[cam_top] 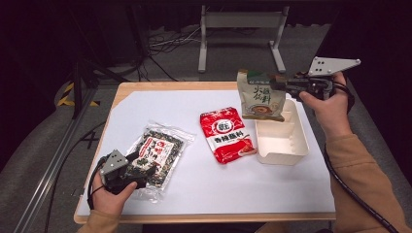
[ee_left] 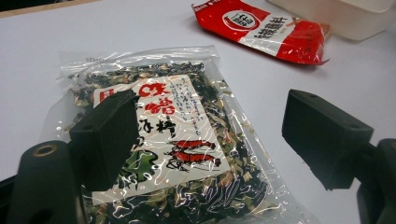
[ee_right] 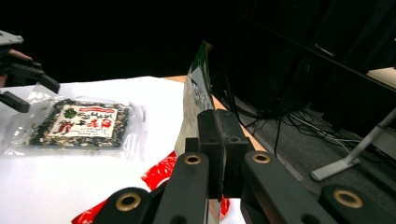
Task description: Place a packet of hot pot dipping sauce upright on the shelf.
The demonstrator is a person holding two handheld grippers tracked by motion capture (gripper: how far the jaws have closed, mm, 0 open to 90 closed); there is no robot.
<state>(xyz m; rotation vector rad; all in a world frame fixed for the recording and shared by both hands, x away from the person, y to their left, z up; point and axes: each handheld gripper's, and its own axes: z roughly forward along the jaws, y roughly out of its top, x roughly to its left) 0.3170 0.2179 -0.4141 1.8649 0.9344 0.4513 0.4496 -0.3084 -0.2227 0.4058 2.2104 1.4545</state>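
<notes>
A clear packet of dried seaweed point(cam_top: 160, 150) with a white and red label lies flat on the white sheet at the front left. My left gripper point(cam_top: 143, 163) stands open over its near end; in the left gripper view the gripper point(ee_left: 215, 140) has one jaw above the packet point(ee_left: 187, 154) and the other above bare sheet. My right gripper point(cam_top: 280, 84) is shut on the upper edge of a beige soup-base pouch point(cam_top: 260, 99), which hangs in the air over the white box point(cam_top: 291, 145). The right gripper view shows the gripper point(ee_right: 219, 154) pinching that pouch point(ee_right: 196, 98) edge-on.
A red seasoning packet point(cam_top: 226, 133) lies flat in the middle of the sheet, just left of the white box. The wooden table edge point(cam_top: 204, 217) frames the sheet. A grey metal stand point(cam_top: 240, 36) and cables are on the floor beyond the table.
</notes>
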